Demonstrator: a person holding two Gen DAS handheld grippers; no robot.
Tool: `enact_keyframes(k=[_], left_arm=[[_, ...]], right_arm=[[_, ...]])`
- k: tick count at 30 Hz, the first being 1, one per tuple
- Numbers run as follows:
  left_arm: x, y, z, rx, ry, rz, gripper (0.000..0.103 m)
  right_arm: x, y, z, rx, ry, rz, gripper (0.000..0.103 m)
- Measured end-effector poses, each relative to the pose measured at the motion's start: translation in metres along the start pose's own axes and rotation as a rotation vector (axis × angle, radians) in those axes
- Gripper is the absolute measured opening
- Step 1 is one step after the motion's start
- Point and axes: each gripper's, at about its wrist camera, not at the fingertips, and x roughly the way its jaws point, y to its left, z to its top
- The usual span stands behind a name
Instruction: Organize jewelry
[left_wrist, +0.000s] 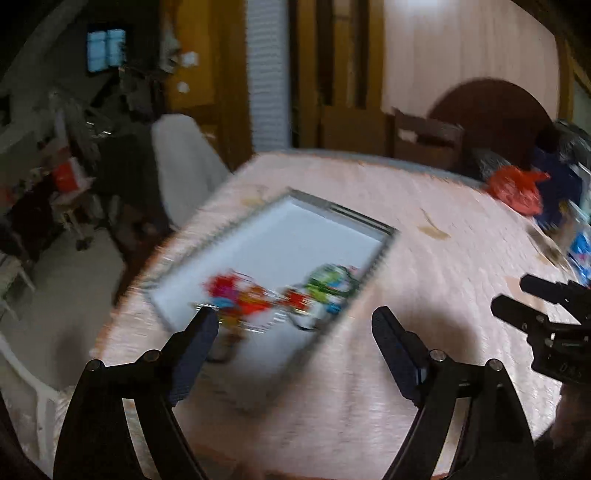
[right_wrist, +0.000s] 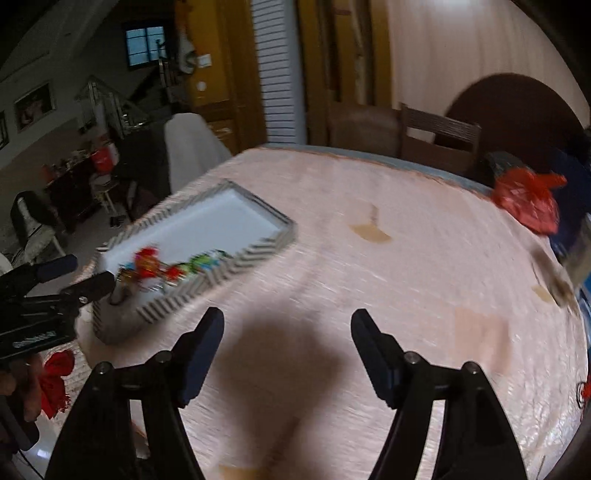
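A white tray with a grey zigzag rim (left_wrist: 382, 254) (right_wrist: 258, 254) lies on the pink tablecloth. Colourful jewelry, red, orange, blue (left_wrist: 240, 299) and green-white (left_wrist: 328, 284), is heaped at its near end; it also shows in the right wrist view (right_wrist: 162, 267). The image is motion-blurred. My left gripper (left_wrist: 295, 325) is open and empty, hovering just above the tray's near edge; it also shows in the right wrist view (right_wrist: 79, 275). My right gripper (right_wrist: 286, 328) is open and empty over bare cloth, right of the tray; it also shows in the left wrist view (left_wrist: 524, 299).
A round table with a pink cloth (right_wrist: 406, 288) carries a red bag (right_wrist: 528, 201) and blue items (left_wrist: 561, 192) at the far right. Wooden chairs (right_wrist: 439, 140) stand behind it. A white-covered chair (left_wrist: 184, 162) stands at the left. A red tassel (right_wrist: 55, 380) lies near the left edge.
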Motion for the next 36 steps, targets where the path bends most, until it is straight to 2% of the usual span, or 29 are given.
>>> enact_keyframes(k=[2, 7, 11, 15, 23, 27, 32, 36], left_arm=[[-0.002, 0.011, 0.001, -0.009, -0.009, 0.053, 0.093], [0.004, 0.04, -0.003, -0.089, 0.046, 0.047, 0.093], [0.005, 0.045, -0.01, -0.068, 0.07, 0.039, 0.093], [0.006, 0.046, -0.013, -0.055, 0.089, 0.017, 0.093], [0.012, 0.051, -0.013, -0.092, 0.124, 0.039, 0.093], [0.013, 0.052, -0.016, -0.075, 0.124, 0.069, 0.093], [0.015, 0.05, -0.02, -0.063, 0.133, 0.067, 0.093], [0.011, 0.048, -0.022, -0.054, 0.108, 0.074, 0.093]], right_arm=[[0.002, 0.019, 0.007, -0.022, 0.002, 0.018, 0.075], [0.003, 0.055, 0.014, -0.089, 0.017, 0.025, 0.076], [0.002, 0.072, 0.017, -0.118, 0.02, 0.013, 0.076], [0.002, 0.081, 0.016, -0.121, 0.023, 0.007, 0.077], [0.002, 0.093, 0.018, -0.131, 0.023, 0.006, 0.077], [0.001, 0.095, 0.019, -0.134, 0.023, 0.01, 0.077], [0.001, 0.096, 0.018, -0.131, 0.028, 0.013, 0.077], [0.002, 0.097, 0.017, -0.134, 0.031, 0.02, 0.077]])
